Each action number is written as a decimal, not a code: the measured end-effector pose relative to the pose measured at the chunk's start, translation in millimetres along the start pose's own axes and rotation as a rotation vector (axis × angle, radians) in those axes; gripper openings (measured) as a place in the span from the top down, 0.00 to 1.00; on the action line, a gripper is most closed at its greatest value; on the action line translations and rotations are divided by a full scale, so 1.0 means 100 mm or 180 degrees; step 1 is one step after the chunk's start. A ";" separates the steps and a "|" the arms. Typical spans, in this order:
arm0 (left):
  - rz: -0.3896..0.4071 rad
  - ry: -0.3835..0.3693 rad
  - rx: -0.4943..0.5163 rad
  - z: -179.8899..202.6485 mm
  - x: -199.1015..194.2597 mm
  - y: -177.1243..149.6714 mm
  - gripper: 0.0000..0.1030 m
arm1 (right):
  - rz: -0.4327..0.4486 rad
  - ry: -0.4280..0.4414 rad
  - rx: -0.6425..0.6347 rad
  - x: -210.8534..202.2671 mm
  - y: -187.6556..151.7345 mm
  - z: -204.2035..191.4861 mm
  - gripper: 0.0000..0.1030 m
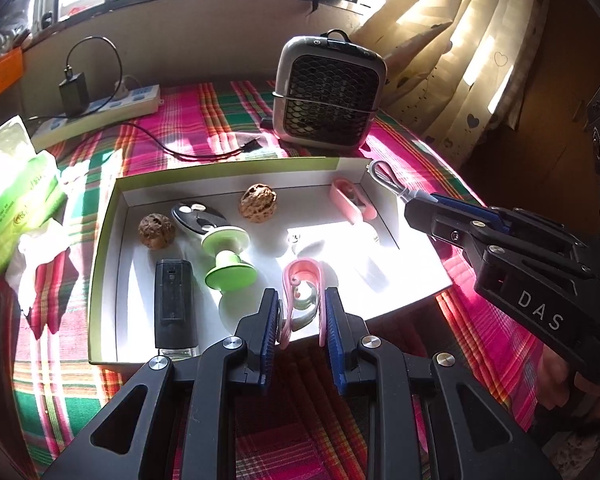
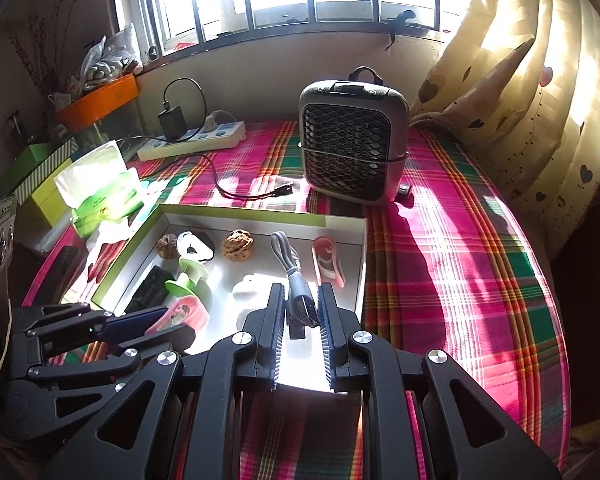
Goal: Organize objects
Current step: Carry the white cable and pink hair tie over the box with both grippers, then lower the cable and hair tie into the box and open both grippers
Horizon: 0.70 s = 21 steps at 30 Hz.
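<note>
1. The left gripper [image 1: 302,312] is closed on a pink clip [image 1: 302,280]. Its 2 blue pads press the clip's 2 sides, so the clip sticks out forward from the claw, over the near edge of the white tray [image 1: 108,216].
2. The right gripper [image 2: 300,308] is closed on a grey cable [image 2: 288,260], pinching it at the plug end. The rest of the cable loops out beyond the fingertips and hangs above the right part of the tray.
3. Both things seem held by their narrowest, firmest part, which probably keeps them from slipping while they are carried.
4. The tray lies on a plaid cloth [image 1: 380,140] and holds the sorted items: 2 walnuts [image 1: 258,203], a green spool [image 1: 228,258], a black box [image 1: 175,304], a black-and-white fob [image 1: 198,216] and a second pink clip [image 1: 352,200] at the far right.
5. In my judgement each claw is about to set its thing into a bare patch: the clip near the middle front, the cable toward the right side.
6. A small heater [image 1: 328,96], a power strip [image 1: 100,108] and a tissue pack [image 1: 16,184] stand outside the tray, well apart from both claws.
</note>
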<state>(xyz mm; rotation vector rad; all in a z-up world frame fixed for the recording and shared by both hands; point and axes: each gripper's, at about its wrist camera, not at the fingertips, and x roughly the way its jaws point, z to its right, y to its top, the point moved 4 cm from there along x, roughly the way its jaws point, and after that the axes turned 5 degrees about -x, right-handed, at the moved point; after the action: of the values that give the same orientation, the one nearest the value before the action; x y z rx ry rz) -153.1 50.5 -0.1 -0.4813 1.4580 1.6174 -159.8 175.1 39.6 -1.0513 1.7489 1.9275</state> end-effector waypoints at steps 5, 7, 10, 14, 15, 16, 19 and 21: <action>-0.0050 0.0014 0.0003 -0.03 0.09 0.04 0.80 | -0.0040 0.0010 0.0006 0.09 0.04 0.01 0.83; -0.0075 0.0008 -0.0012 -0.05 0.12 0.05 0.80 | -0.0057 0.0005 -0.0001 0.13 0.05 0.01 0.83; -0.0094 0.0016 -0.0034 -0.07 0.17 0.06 0.80 | -0.0098 0.0030 0.0004 0.19 0.05 0.01 0.83; -0.0123 0.0038 -0.0060 -0.11 0.22 0.09 0.80 | -0.0172 0.0043 -0.0041 0.28 0.06 0.00 0.83; -0.0130 0.0046 -0.0052 -0.11 0.23 0.09 0.80 | -0.0192 0.0054 -0.0052 0.31 0.07 -0.01 0.83; -0.0141 0.0059 -0.0044 -0.12 0.25 0.09 0.80 | -0.0205 0.0059 -0.0059 0.33 0.08 -0.01 0.83; -0.0187 0.0080 -0.0060 -0.13 0.30 0.10 0.80 | -0.0248 0.0076 -0.0086 0.39 0.10 -0.01 0.83; -0.0191 0.0063 -0.0069 -0.14 0.31 0.10 0.80 | -0.0285 0.0099 -0.0078 0.45 0.12 -0.01 0.83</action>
<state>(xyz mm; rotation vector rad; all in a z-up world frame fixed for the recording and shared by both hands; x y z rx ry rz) -181.6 49.2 -21.3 -0.5497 1.4287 1.5865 -197.5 161.4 16.4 -1.1538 1.6688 1.8926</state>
